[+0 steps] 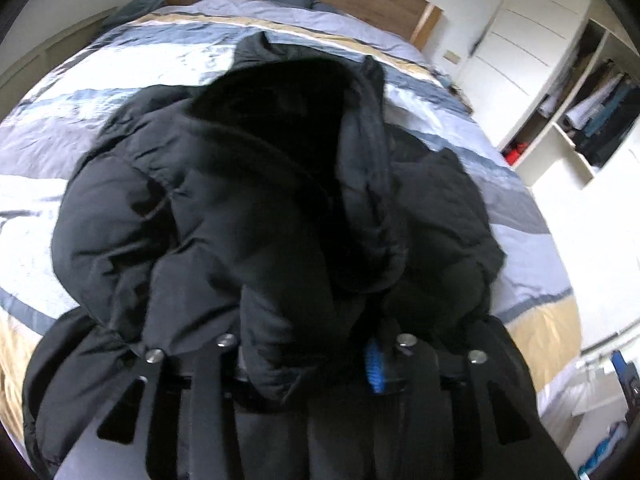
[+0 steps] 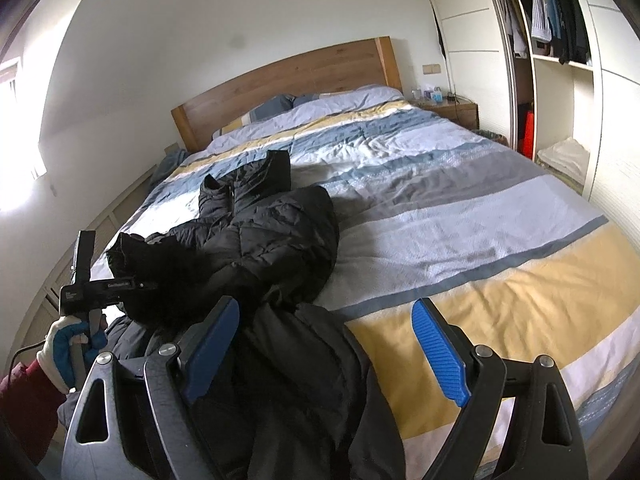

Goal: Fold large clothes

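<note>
A wide bed with a striped duvet stood against a wooden headboard and white walls. An open wardrobe lined the right, daylight glaring from a window opposite.

A home bedroom. A double bed with a striped quilt stands against a wooden headboard. Beside it, an open wardrobe holds hanging clothes

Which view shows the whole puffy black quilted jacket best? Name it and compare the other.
The right wrist view: the puffy black quilted jacket lies crumpled on the striped duvet with its outline visible, beyond the open right gripper. The left wrist view shows only close, blurred, dark folds bunched in the left gripper, which clamps the fabric.
</note>
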The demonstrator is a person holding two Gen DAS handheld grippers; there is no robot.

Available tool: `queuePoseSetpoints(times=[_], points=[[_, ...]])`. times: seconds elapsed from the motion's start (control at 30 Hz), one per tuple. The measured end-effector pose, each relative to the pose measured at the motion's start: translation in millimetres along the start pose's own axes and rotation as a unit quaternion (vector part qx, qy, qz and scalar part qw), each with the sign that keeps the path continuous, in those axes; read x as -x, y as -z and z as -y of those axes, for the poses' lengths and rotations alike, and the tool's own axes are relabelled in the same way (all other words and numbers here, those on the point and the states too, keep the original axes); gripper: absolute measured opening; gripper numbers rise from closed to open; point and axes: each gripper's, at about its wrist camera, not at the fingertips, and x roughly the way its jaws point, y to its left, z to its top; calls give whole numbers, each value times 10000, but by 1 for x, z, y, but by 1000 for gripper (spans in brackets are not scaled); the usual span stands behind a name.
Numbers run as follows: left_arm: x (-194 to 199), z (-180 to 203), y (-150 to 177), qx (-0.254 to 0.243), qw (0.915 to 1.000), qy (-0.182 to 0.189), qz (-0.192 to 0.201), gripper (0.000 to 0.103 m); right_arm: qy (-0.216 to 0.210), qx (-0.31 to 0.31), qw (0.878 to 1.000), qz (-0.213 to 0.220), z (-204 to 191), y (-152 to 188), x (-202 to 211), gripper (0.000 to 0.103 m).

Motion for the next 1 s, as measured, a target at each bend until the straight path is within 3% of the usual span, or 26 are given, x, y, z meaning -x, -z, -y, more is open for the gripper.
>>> queuePoseSetpoints(times=[0.3, 0.47, 0.77, 1.0], points=[[19, -6, -3, -97, 9953, 959, -28, 43, -258, 490, 9982, -243, -55, -4, -26, 88], [51, -34, -9, -200, 9932, 1136, 162, 43, -528, 965, 9930, -436, -107, -10, -53, 88], [96, -112, -27, -123, 9946, 888, 519, 43, -1269, 1891, 9722, -551, -225, -23, -101, 88], [76, -173, -44, 100, 9987, 229, 450, 43, -1740, 2457, 9496, -870, -302, -14, -155, 88]])
